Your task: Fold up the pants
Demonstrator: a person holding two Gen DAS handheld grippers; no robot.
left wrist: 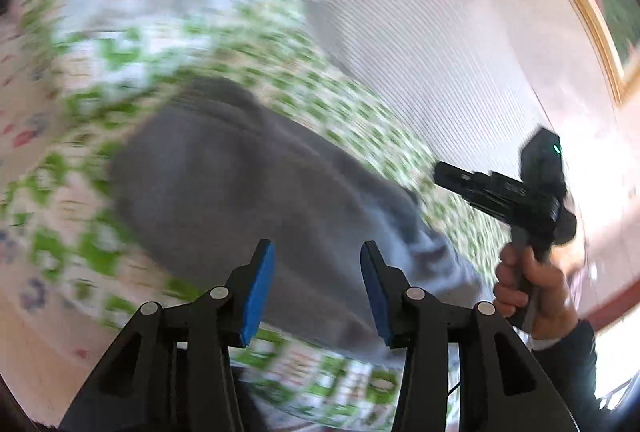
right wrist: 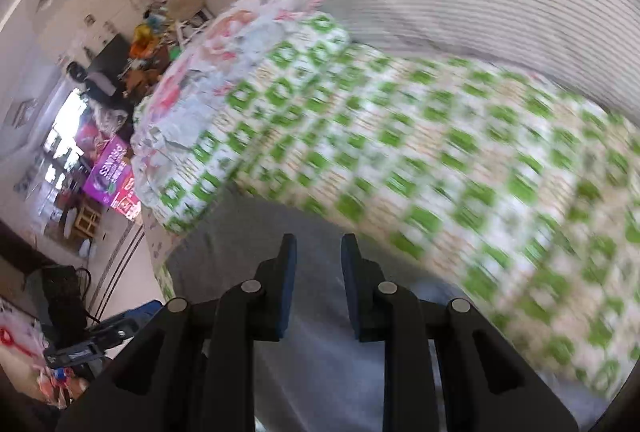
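Both grippers tilt downward above a bed. The left gripper (left wrist: 318, 264) has its blue-padded fingers spread, nothing between them; the grey pants (left wrist: 248, 184), soft and rumpled, lie just beyond and under them on a green-and-white checked bedspread (left wrist: 320, 100). The right gripper (right wrist: 319, 252) holds its fingers apart with a narrower gap, also empty, the pants (right wrist: 320, 372) beneath. To the right of the left fingers, a hand (left wrist: 528, 288) grips the right gripper's handle. A floral blanket (right wrist: 224, 72) lies bunched further off.

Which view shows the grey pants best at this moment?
The left wrist view: the grey pants lie almost whole on the green-checked bedspread, though blurred. The right wrist view shows only a cropped part behind its gripper.
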